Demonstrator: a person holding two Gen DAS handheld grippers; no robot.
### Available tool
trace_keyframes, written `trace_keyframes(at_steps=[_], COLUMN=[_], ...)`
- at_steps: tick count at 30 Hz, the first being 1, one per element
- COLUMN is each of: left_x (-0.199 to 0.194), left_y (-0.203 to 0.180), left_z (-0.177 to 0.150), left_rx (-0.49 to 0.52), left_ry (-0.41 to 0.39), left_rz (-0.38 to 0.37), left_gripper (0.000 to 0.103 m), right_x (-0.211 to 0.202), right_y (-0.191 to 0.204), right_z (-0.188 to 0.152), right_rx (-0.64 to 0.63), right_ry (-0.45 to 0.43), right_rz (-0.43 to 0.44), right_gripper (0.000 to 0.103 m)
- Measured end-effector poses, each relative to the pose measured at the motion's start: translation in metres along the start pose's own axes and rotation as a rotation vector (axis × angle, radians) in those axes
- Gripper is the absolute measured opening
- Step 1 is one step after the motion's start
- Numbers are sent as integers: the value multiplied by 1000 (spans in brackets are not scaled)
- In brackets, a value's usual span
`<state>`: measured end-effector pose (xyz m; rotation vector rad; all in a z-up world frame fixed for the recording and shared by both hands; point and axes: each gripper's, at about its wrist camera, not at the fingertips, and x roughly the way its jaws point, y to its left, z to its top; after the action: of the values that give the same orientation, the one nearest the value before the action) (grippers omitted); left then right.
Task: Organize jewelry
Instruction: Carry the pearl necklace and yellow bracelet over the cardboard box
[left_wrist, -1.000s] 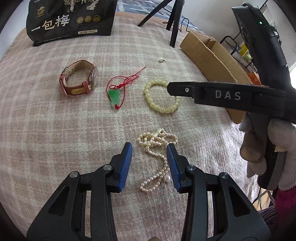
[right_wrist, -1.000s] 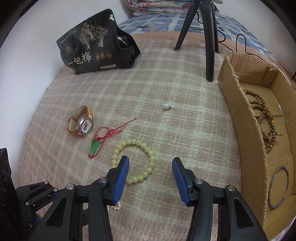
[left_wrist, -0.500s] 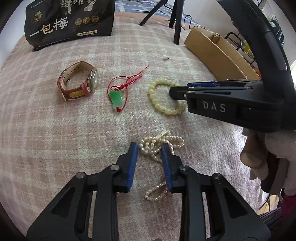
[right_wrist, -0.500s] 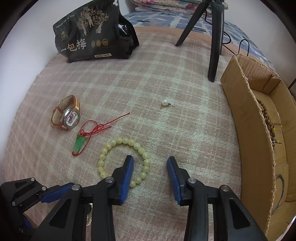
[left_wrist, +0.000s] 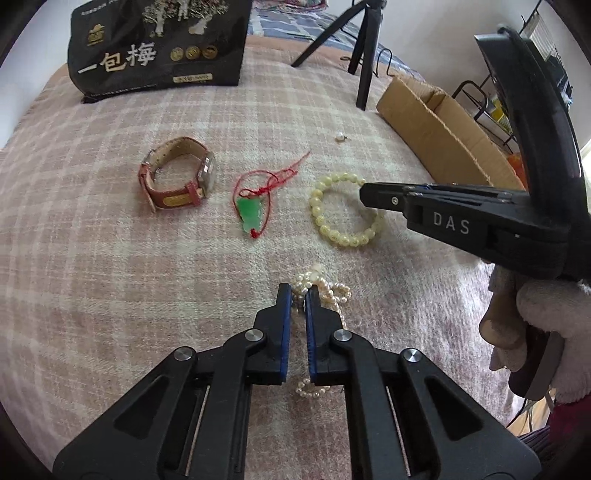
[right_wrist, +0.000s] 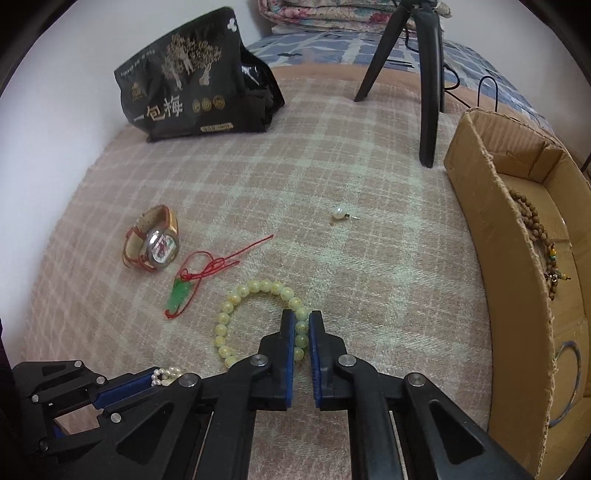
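Note:
My left gripper (left_wrist: 298, 295) is shut on the white pearl necklace (left_wrist: 334, 291), which lies bunched on the pink plaid blanket. My right gripper (right_wrist: 302, 325) is shut on the right side of the pale yellow bead bracelet (right_wrist: 236, 306); it also shows in the left wrist view (left_wrist: 332, 232). A red-strapped watch (left_wrist: 177, 184), a green jade pendant on red cord (left_wrist: 251, 212) and a loose pearl earring (right_wrist: 339, 213) lie farther back. The cardboard box (right_wrist: 491, 236) at right holds brown prayer beads (right_wrist: 535, 221) and a bangle (right_wrist: 569, 384).
A black snack bag (right_wrist: 192, 85) stands at the back left. A black tripod (right_wrist: 428, 74) stands at the back beside the box. The blanket's edge meets a white wall on the left.
Both grippers moved forward and closed: the left onto the pearl necklace, the right onto the yellow bead bracelet.

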<state>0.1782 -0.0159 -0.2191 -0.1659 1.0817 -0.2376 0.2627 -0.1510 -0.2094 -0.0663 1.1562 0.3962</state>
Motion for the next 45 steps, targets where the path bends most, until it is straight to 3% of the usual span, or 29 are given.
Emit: trace_keyframes(at_steps=[13,24,36,45], left_x=[-57,-102,-113,-100], left_y=[-1,-25,-74,-119], left_z=[9,26,47,60], left_rx=[-1,15,52,98], left_ry=[-129,-237,-276,-265], left_rz=[-29,-106,-193,-247], left_gripper=[5,5,5,5], right_x=[-57,-121,-170,-190], right_y=[17,-2,-59,-117], right_z=[3,-2,-15,-26], right_rx=[-45,-1,102,204], right_ry=[-119,-247,-335,-365], right_rz=[20,24,-28,-91], right_gripper=[5,5,5,5])
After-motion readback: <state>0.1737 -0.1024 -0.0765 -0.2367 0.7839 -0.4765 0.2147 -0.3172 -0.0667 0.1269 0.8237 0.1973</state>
